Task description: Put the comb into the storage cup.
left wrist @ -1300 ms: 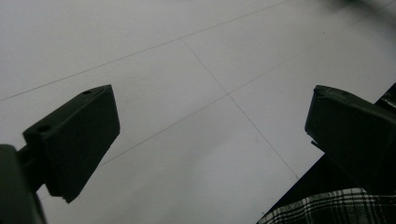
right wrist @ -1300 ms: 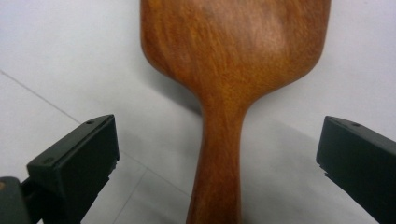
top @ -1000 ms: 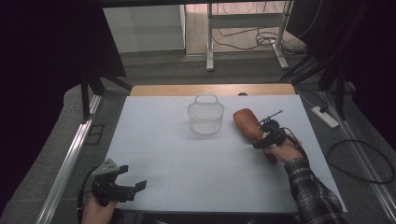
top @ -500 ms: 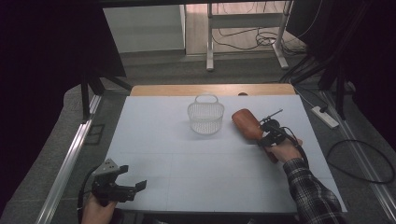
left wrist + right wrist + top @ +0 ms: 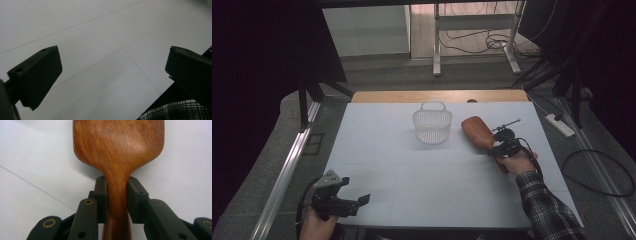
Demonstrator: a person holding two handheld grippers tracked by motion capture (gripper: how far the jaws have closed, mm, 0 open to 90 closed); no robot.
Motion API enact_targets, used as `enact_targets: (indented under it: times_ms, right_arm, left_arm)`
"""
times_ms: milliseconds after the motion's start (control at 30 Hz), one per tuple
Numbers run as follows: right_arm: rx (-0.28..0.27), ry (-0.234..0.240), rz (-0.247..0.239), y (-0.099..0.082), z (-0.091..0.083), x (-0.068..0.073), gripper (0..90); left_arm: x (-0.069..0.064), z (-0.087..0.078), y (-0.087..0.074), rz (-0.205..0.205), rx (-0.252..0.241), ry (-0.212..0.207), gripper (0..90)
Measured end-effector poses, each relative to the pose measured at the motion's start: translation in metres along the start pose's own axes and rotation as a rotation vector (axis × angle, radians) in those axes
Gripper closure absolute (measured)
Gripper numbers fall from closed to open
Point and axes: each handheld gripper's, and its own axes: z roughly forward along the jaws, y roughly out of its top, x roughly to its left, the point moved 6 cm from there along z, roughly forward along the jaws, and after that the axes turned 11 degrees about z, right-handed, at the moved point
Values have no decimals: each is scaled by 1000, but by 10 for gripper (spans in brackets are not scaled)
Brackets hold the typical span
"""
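The right gripper [image 5: 117,195] is clenching the brown wooden spatula's [image 5: 118,147] narrow neck; pinched there, the broad blade risks swivelling; left gripper [image 5: 112,75] fingers are gaping, released

In the right gripper view, the wooden spatula [image 5: 118,152] is cut off by the top edge at its blade and by the bottom edge at its handle. The right gripper [image 5: 117,195] covers both sides of the neck. In the high view, the handle is hidden under the right hand [image 5: 516,162].

In the left gripper view, the left gripper [image 5: 112,72] is cropped at the bottom and right edges. A plaid sleeve [image 5: 175,111] is cut off at the bottom edge.

In the high view, the contents of the white mesh basket [image 5: 432,122] are too small to determine.
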Motion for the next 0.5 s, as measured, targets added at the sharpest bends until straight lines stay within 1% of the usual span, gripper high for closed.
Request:
enact_targets:
  times_ms: [67, 133, 200, 333, 500]
  right_arm:
    - [-19, 12, 13, 1, -3, 0, 720]
    - [-24, 24, 19, 1, -5, 1, 719]
    - [-32, 29, 13, 1, -8, 1, 719]
    - [-42, 33, 8, 1, -11, 1, 718]
    - [-61, 37, 8, 1, -16, 1, 719]
  left_arm:
    - [-2, 1, 1, 9, -3, -7, 4]
    - [-3, 1, 2, 13, -10, -7, 2]
    - [-4, 2, 4, 19, -20, -13, 0]
    - [-5, 6, 9, 44, -24, -8, 0]
    - [-8, 8, 15, 70, -33, -26, 0]
